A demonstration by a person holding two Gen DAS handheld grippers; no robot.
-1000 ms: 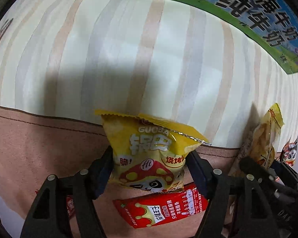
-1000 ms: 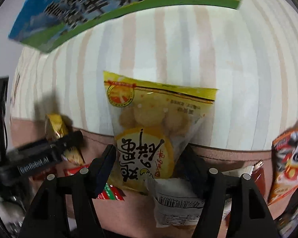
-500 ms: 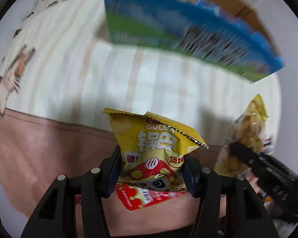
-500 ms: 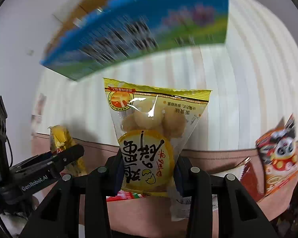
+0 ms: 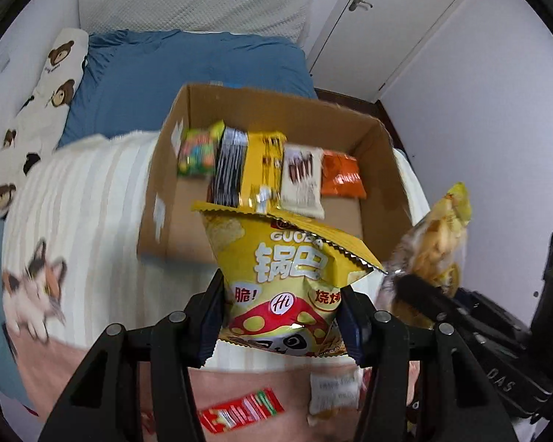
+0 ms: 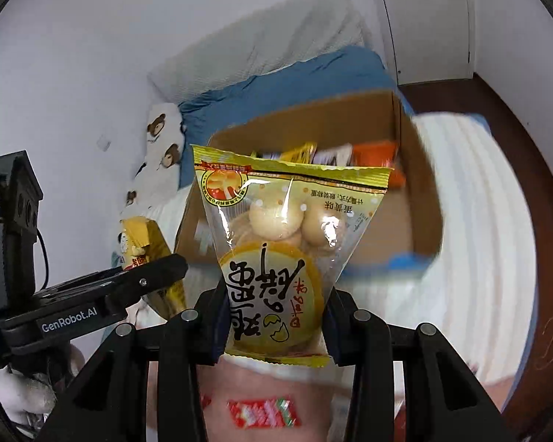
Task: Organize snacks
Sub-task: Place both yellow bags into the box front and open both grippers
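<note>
Left wrist: left gripper (image 5: 282, 326) jaws clamp the yellow chip bag (image 5: 284, 280), hiding the cardboard box (image 5: 158, 191) front; right gripper (image 6: 274, 322) jaws grip the egg-cake pack (image 6: 280, 243); box contents perhaps blurred.

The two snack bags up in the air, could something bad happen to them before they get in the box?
Maybe. The left gripper pinches the yellow chip bag only near its bottom, so the puffy top could flop or slip out. The right gripper squeezes the egg cake bag the same way and might crush the cakes. The cardboard box already has a row of packets at its far side, so a dropped bag could knock them over.
</note>
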